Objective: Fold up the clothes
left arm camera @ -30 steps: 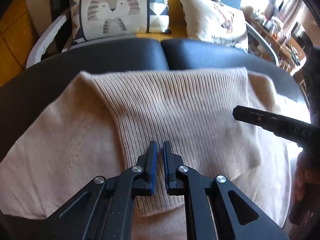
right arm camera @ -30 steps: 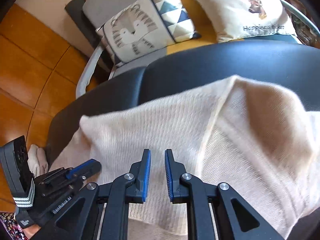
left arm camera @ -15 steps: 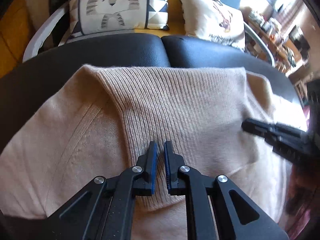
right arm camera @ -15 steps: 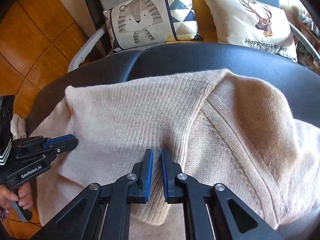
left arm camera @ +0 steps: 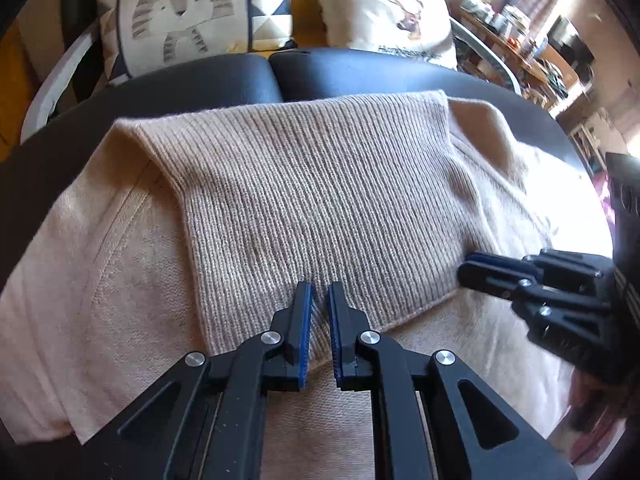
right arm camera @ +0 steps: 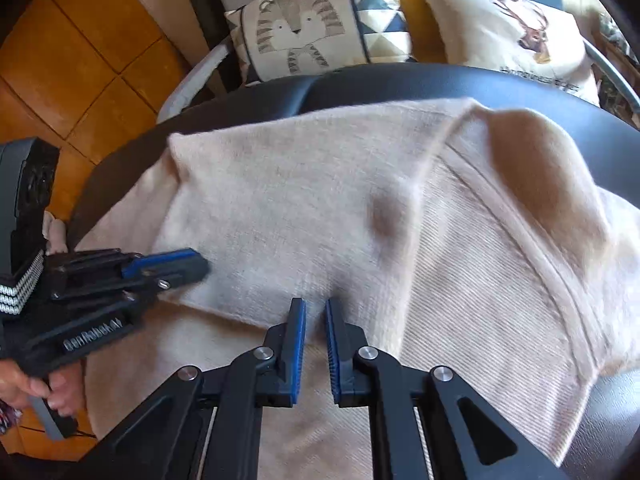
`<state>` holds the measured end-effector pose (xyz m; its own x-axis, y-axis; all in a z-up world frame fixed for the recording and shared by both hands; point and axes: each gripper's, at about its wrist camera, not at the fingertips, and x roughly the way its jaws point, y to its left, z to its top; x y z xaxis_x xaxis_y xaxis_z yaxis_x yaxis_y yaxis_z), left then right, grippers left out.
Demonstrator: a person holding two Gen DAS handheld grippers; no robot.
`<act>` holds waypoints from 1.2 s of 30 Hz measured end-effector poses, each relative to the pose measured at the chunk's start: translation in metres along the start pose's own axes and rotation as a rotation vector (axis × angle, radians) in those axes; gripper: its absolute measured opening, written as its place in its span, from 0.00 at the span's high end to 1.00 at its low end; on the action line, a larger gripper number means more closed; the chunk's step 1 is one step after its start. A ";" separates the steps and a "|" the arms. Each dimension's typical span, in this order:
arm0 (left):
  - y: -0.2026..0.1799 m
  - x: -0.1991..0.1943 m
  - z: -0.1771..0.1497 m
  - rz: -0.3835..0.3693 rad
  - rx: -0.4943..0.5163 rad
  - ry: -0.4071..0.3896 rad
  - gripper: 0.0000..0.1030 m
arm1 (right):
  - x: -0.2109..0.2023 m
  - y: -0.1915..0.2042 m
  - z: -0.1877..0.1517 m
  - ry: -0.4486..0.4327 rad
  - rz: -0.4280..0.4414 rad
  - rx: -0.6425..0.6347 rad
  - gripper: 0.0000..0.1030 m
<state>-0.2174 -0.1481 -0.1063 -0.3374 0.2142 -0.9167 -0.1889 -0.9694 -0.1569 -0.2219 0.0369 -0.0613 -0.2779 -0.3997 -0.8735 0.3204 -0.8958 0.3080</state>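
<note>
Both tongs are pinched nearly closed on knit: your left gripper (left arm camera: 319, 300) has a small ridge of the ribbed panel between its blue pads, near that panel's lower edge, and your right gripper (right arm camera: 315, 316) is clamped on the same edge further along, close to its corner. The beige sweater (left arm camera: 120, 264) lies spread across the black padded seat (left arm camera: 208, 80), with its ribbed panel (left arm camera: 320, 184) already turned over onto the body, so one fold looks done. The far right part of the sweater (right arm camera: 532, 176) bulges and is not yet flattened, and the side portions stay spread wide on either side of the panel. You probably have most of the folding ahead: bringing the sides in, then halving the body. Two printed cushions (left arm camera: 192, 20) sit on the sofa beyond.
</note>
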 end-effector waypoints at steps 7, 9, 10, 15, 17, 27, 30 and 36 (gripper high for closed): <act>0.001 -0.009 0.008 -0.005 -0.039 -0.010 0.91 | -0.008 0.000 0.004 -0.008 0.002 0.000 0.91; 0.000 -0.011 0.013 0.006 -0.046 -0.041 0.91 | -0.019 -0.004 0.014 -0.076 0.017 0.039 0.91; 0.000 -0.010 0.016 0.011 -0.051 -0.044 0.91 | -0.020 -0.005 0.019 -0.089 0.015 0.048 0.91; 0.007 0.001 0.024 0.041 -0.083 -0.008 0.91 | 0.002 -0.011 0.041 -0.055 -0.042 0.046 0.91; 0.008 -0.002 0.024 0.037 -0.077 -0.003 0.91 | 0.007 -0.015 0.041 -0.032 -0.054 0.034 0.91; 0.068 -0.022 0.043 0.073 -0.291 -0.104 0.91 | -0.007 -0.001 0.039 -0.097 0.032 0.112 0.90; 0.091 -0.019 0.051 0.086 -0.314 -0.096 0.91 | 0.003 0.027 0.057 -0.106 0.074 0.033 0.90; 0.126 -0.012 0.053 0.109 -0.282 -0.039 0.91 | 0.038 0.076 0.092 -0.075 0.121 -0.080 0.91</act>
<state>-0.2863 -0.2668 -0.0958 -0.3774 0.1064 -0.9199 0.1123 -0.9808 -0.1596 -0.2914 -0.0647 -0.0367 -0.2989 -0.5199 -0.8002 0.4260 -0.8231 0.3756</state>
